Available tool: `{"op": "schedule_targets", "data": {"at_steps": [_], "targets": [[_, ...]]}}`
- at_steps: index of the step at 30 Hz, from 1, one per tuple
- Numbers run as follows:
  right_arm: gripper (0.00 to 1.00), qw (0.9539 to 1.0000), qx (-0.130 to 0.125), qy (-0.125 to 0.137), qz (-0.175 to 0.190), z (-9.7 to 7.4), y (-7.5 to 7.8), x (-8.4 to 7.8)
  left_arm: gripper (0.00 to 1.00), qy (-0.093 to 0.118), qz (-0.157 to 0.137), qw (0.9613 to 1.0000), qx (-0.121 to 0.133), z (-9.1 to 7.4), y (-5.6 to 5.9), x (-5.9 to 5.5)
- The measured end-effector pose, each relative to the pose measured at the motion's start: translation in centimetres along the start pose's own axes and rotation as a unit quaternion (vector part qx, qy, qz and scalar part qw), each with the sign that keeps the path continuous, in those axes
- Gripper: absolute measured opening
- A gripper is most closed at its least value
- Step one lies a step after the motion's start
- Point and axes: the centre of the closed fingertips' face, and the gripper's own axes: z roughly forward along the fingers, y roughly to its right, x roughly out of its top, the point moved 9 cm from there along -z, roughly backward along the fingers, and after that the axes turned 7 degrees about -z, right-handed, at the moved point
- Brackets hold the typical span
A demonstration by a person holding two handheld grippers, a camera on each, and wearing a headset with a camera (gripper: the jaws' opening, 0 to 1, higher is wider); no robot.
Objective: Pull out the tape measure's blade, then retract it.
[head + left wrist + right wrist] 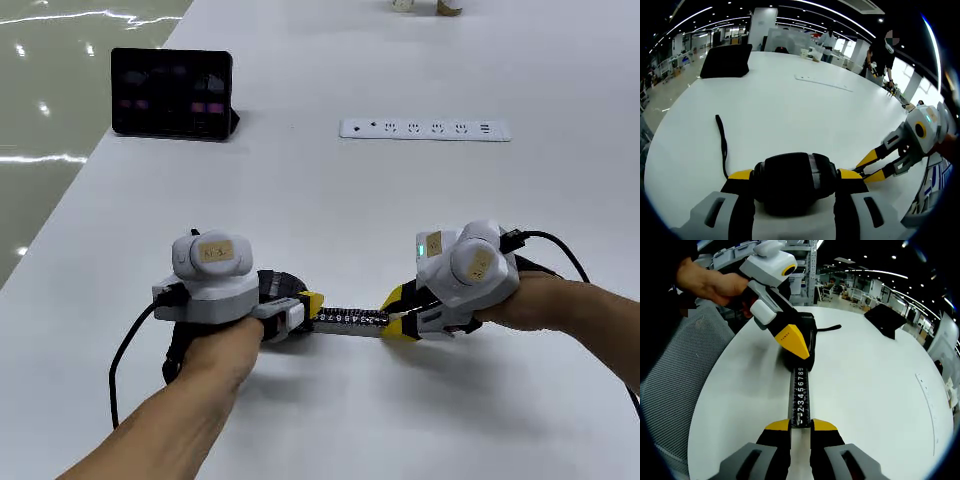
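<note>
Closest is the left hand [225, 350], its left gripper [795, 174] clamped around the black tape measure case [790, 186] on the white table [400, 190]. Opposite, the right gripper [800, 426] pinches the blade [800, 395] by its tip — only a short numbered run is out. Best to pull straight and level, case pinned down; most of the blade likely sits coiled inside that case.

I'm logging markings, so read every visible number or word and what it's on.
"2 3 4 5 6 7 8 9": on the black tape measure blade in the right tongs.
Print on a yellow fingertip of the left tongs holding the black case: too small to read.
White power strip's marks: blurred.
</note>
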Motion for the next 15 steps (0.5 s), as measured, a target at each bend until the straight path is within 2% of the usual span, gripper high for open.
{"op": "schedule_targets", "data": {"at_steps": [15], "targets": [[0.11,1.0,0.0,0.005,0.0,0.66,-0.1,0.81,0.59,-0.001,-0.002,1.0,-0.001,-0.13,0.03,-0.19]]}}
